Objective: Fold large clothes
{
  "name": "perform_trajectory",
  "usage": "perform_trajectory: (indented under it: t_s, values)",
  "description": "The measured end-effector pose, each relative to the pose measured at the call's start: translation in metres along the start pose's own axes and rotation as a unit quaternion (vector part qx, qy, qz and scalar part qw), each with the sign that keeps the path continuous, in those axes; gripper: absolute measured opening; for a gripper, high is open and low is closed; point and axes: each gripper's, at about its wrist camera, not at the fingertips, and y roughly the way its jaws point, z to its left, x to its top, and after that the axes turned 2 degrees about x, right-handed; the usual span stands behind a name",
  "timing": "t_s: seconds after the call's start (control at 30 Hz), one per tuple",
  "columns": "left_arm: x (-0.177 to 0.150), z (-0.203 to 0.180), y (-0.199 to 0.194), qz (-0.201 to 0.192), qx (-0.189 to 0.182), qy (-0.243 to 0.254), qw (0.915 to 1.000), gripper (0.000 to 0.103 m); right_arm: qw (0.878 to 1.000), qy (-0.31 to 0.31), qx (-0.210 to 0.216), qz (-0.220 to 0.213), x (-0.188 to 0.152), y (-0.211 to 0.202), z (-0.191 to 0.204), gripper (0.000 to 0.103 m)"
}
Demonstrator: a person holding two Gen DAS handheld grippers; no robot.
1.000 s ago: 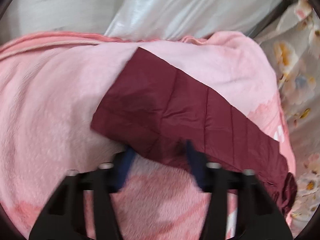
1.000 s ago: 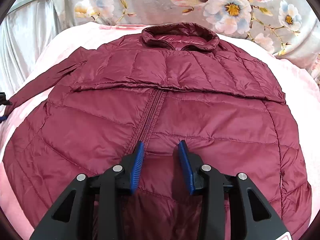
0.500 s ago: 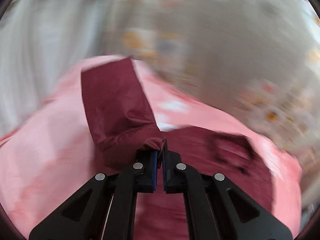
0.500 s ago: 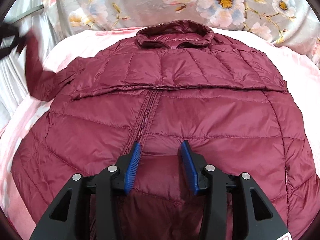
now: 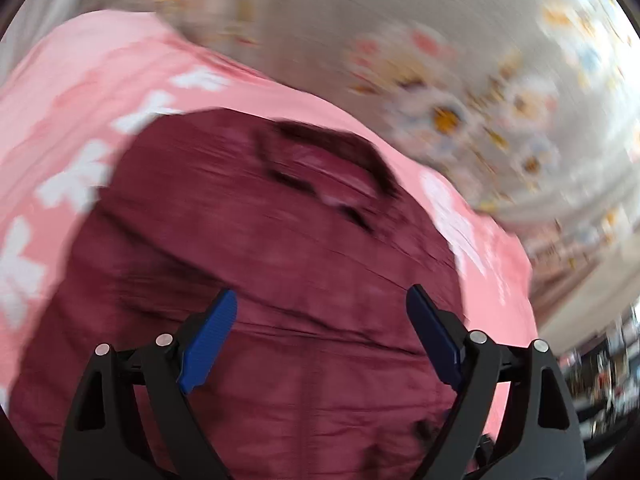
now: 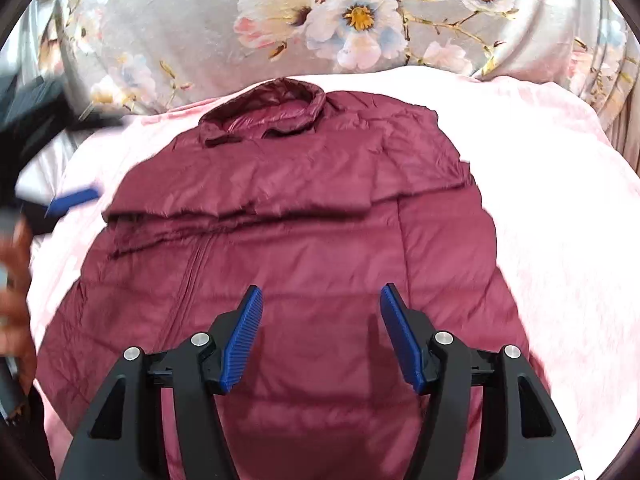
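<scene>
Across the pink blanket (image 6: 560, 220), maroon puffer jacket (image 6: 320, 240) spread flat, collar (image 6: 264, 108) far end. Left sleeve, a second ago stretched out sideways, now folded over the chest. Left gripper (image 5: 320, 336) opening, empty; right gripper (image 6: 320, 336) opening, empty above the hem.

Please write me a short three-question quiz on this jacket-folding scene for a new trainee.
1. True or false: the right gripper is clamped on the maroon jacket.
2. What does the jacket lie on? A) a bare wooden table B) a pink blanket C) a metal tray
3. Fill in: the jacket's collar lies at the ____ end, toward the floral fabric.

Key:
1. False: its jaws are opening above the jacket, with nothing pinched.
2. B
3. far
</scene>
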Motion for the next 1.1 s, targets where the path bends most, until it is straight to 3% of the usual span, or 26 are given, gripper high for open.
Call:
perform_trajectory:
  t_s: [0.13,0.3,0.33,0.4,0.43,0.53,0.67,0.77,0.93,1.1]
  values:
    - [0.016,0.056,-0.008,-0.013,0.077,-0.019,0.9968,0.082,1.000,0.020,0.005,-0.004,0.035,0.019,-0.015,0.060]
    - [0.035,0.123,0.003,0.004,0.101,-0.091,0.9907,0.076,0.996,0.084,0.024,0.020,0.066,0.058,-0.042,0.057]
    - [0.037,0.131,0.007,0.008,0.102,-0.104,0.9893,0.076,0.996,0.085,0.030,0.029,0.068,0.065,-0.042,0.050]
    - [0.042,0.142,0.014,0.016,0.101,-0.119,0.9877,0.072,0.996,0.071,0.026,0.049,0.073,0.080,-0.038,0.008]
    - [0.046,0.147,0.021,0.023,0.103,-0.123,0.9868,0.069,0.996,0.065,0.021,0.050,0.074,0.080,-0.037,0.005]
    - [0.051,0.146,0.031,0.025,0.118,-0.117,0.9858,0.067,0.998,0.053,0.026,0.002,0.091,0.056,-0.033,0.003]
    - [0.058,0.143,0.046,0.025,0.147,-0.100,0.9837,0.067,0.998,0.010,-0.028,-0.062,0.115,0.027,-0.031,0.003]
    - [0.055,0.142,0.064,0.039,0.176,-0.082,0.9801,0.061,0.996,-0.002,-0.074,-0.050,0.113,0.039,-0.041,0.003]
    - [0.042,0.146,0.079,0.050,0.217,-0.066,0.9728,0.056,0.996,0.001,-0.086,0.003,0.096,0.080,-0.055,0.003]
    - [0.029,0.131,0.082,0.040,0.265,-0.004,0.9635,0.053,0.995,0.004,-0.092,0.030,0.072,0.108,-0.066,0.004]
